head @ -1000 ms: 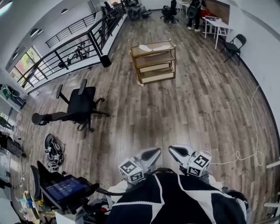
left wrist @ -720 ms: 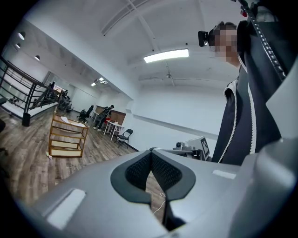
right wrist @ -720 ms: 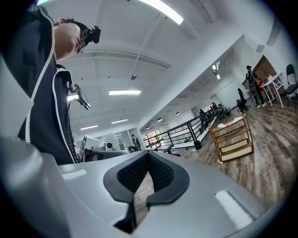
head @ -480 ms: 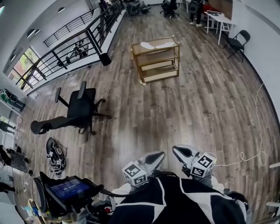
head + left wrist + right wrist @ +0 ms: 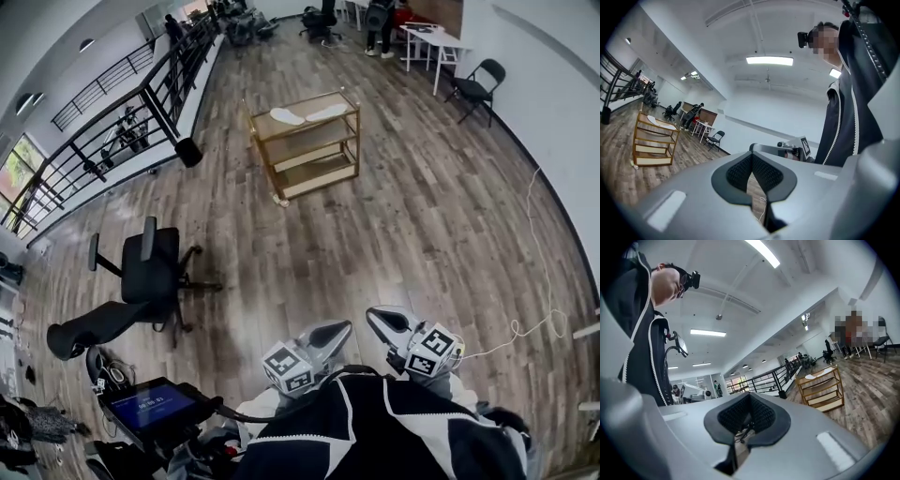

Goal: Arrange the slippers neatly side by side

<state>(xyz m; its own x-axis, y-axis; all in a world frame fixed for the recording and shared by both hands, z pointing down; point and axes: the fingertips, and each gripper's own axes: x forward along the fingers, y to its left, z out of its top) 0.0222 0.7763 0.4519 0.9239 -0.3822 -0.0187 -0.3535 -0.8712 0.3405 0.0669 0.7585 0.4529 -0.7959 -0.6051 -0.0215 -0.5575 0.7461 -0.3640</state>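
Note:
Two white slippers [image 5: 307,114] lie on the top shelf of a wooden three-shelf cart [image 5: 305,145] far across the wood floor; the cart [image 5: 652,140] also shows in the left gripper view and the cart [image 5: 822,387] in the right gripper view. My left gripper [image 5: 330,334] and right gripper [image 5: 384,323] are held close to my chest at the bottom of the head view, well short of the cart. Both are shut with nothing between the jaws, seen also at the left gripper [image 5: 752,174] and right gripper [image 5: 749,414].
A toppled black office chair [image 5: 131,295] lies on the floor to the left. A railing [image 5: 103,141] runs along the left side. A folding chair [image 5: 473,89] and white table [image 5: 427,42] stand at the back right. A white cable [image 5: 530,309] trails on the right.
The head view has shifted: the cart and slippers now sit further left and lower in the picture, the toppled chair lower left. Both grippers stay shut near my chest.

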